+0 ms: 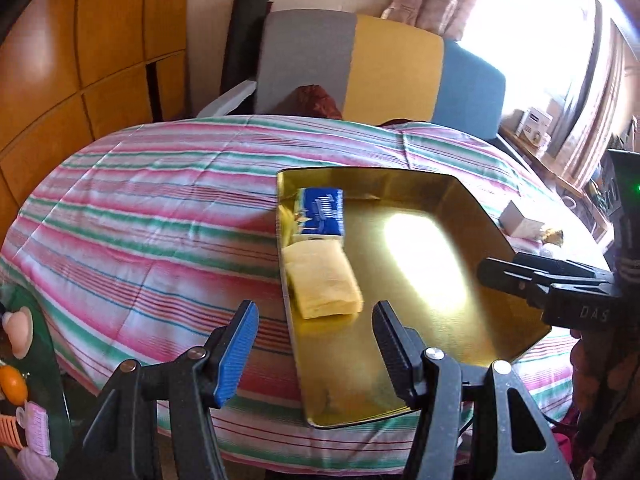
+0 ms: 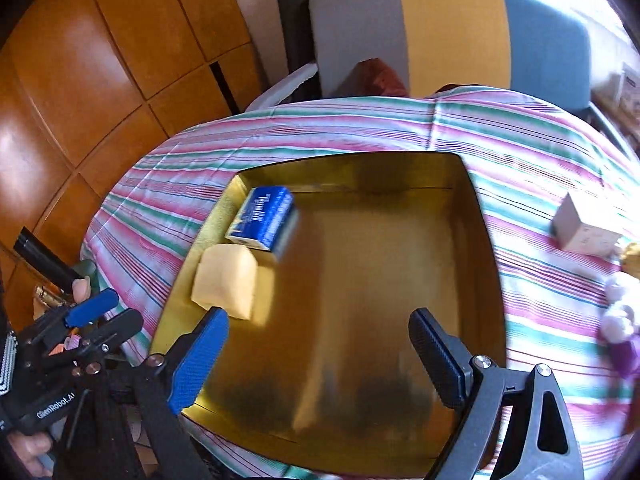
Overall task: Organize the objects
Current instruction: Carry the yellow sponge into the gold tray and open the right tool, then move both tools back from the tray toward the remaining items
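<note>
A shiny gold tin tray (image 1: 460, 304) (image 2: 472, 232) lies on a striped cloth. In its far left corner sit a blue tissue packet (image 1: 323, 212) (image 2: 264, 218) and, just nearer, a folded yellow cloth (image 1: 324, 284) (image 2: 226, 280). My left gripper (image 1: 314, 346) is open and empty, hovering over the tray's near left edge. My right gripper (image 2: 320, 356) is open and empty above the tray's near part; it also shows at the right of the left wrist view (image 1: 520, 280).
A small white box (image 1: 520, 220) (image 2: 586, 228) and plush toys (image 2: 620, 316) lie on the cloth right of the tray. A grey, yellow and blue chair back (image 1: 380, 68) stands behind the table. Hair clips and a comb (image 1: 28, 436) lie at the far left.
</note>
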Demonstrator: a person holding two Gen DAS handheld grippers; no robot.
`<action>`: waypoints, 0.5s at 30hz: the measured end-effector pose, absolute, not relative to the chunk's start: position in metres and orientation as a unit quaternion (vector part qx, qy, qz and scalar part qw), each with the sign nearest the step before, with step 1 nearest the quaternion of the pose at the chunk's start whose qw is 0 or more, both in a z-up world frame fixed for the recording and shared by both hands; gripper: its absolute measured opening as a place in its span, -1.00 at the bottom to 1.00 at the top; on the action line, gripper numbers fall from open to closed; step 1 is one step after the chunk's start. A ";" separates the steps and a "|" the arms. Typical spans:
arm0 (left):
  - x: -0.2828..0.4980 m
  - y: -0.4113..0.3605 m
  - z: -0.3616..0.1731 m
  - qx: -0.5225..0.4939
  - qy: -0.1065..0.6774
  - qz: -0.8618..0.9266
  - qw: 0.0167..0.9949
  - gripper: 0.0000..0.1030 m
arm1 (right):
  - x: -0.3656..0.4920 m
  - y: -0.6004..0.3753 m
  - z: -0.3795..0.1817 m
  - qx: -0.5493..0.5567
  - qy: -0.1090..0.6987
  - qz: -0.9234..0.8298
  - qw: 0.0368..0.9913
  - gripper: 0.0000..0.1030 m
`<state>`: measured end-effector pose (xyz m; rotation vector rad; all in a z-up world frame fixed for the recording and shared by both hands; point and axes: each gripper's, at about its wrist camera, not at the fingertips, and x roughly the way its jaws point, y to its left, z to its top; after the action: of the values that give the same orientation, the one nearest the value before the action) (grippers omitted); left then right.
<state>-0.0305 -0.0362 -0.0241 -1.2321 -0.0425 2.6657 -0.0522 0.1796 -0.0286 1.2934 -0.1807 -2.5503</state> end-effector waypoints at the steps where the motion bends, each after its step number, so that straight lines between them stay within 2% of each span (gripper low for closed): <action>1: -0.030 -0.032 -0.023 -0.416 -0.009 0.903 0.105 0.17 | -0.050 0.186 -0.028 0.445 -0.064 -0.883 0.133 0.79; 15: -0.035 0.046 -0.007 -0.403 0.067 0.898 0.165 0.17 | -0.027 0.315 -0.014 0.421 -0.079 -0.904 0.003 0.81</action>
<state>-0.0352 0.0464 -0.0075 -1.1492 0.1899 2.5569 -0.0268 0.3148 -0.0143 1.3205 -0.2479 -2.8331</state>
